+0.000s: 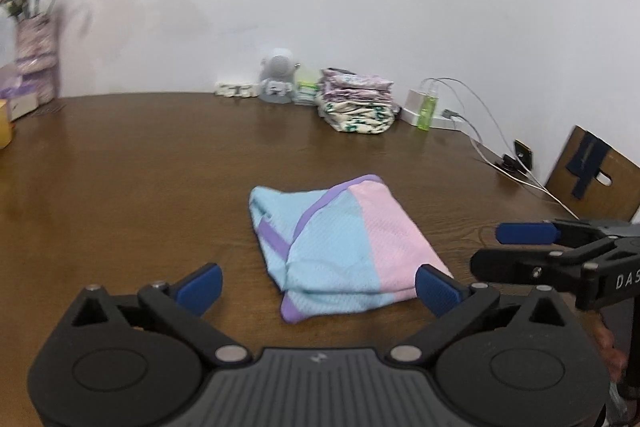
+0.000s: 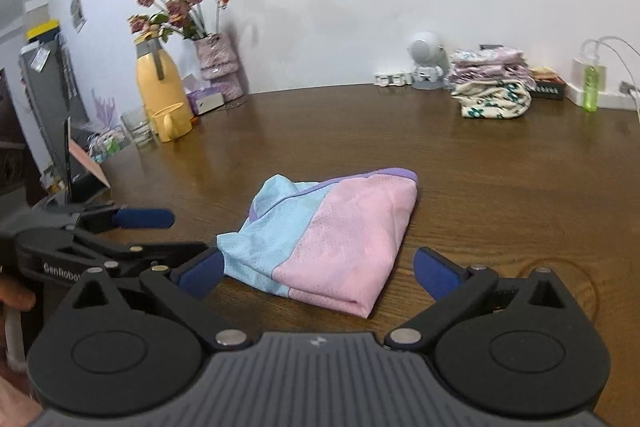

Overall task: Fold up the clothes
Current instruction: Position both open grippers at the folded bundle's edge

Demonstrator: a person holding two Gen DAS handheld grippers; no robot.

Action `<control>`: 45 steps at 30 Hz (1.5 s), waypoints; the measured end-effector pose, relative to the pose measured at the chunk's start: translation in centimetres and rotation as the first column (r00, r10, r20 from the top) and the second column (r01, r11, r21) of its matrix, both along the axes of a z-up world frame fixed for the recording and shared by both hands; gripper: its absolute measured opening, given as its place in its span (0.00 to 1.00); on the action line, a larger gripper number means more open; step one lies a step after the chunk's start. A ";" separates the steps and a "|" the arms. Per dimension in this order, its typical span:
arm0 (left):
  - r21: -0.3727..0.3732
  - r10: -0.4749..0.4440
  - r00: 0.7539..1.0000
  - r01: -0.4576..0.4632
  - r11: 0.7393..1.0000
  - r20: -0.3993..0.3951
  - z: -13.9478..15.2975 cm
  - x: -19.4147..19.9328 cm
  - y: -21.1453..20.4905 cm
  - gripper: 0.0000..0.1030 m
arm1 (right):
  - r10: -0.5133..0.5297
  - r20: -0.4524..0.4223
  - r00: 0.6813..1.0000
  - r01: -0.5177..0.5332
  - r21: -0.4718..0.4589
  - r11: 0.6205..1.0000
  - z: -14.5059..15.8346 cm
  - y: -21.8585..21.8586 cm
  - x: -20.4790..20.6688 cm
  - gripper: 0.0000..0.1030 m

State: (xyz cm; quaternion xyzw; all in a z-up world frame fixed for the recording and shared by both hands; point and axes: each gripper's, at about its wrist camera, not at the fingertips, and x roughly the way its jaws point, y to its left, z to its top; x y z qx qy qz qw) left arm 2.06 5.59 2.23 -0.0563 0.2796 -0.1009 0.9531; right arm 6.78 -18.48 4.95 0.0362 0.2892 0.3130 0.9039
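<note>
A folded garment in light blue, pink and purple trim lies on the brown table; it also shows in the right wrist view. My left gripper is open and empty, its blue fingertips on either side of the garment's near edge. My right gripper is open and empty, just short of the garment's near edge. The right gripper shows at the right edge of the left wrist view, and the left gripper at the left of the right wrist view.
A stack of folded patterned clothes sits by the wall, beside a small grey figure and a charger block with cables. A flower vase, yellow jug and glass stand at left. A chair back is at right.
</note>
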 end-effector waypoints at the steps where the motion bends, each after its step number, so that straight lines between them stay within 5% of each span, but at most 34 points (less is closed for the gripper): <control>1: -0.004 0.018 1.000 -0.018 1.000 0.000 -0.1 -0.4 0.0 1.00 | -0.019 -0.012 1.000 0.019 0.011 1.000 -0.1 -0.1 -0.1 1.00; 8: -0.034 0.065 0.998 -0.064 0.997 0.015 -0.1 -2.5 0.4 1.00 | -0.168 -0.043 0.985 0.168 0.018 0.986 -0.7 -0.4 -1.7 1.00; 16: -0.066 0.066 0.997 -0.067 0.996 -0.027 -1.0 -3.0 0.4 1.00 | -0.169 -0.164 0.972 0.181 0.062 0.982 -1.7 -1.7 -1.3 1.00; 45: -0.135 0.083 0.993 -0.094 0.986 -0.084 -1.8 -0.6 1.8 1.00 | -0.177 -0.222 0.959 0.183 0.006 0.983 -2.1 -0.3 1.7 1.00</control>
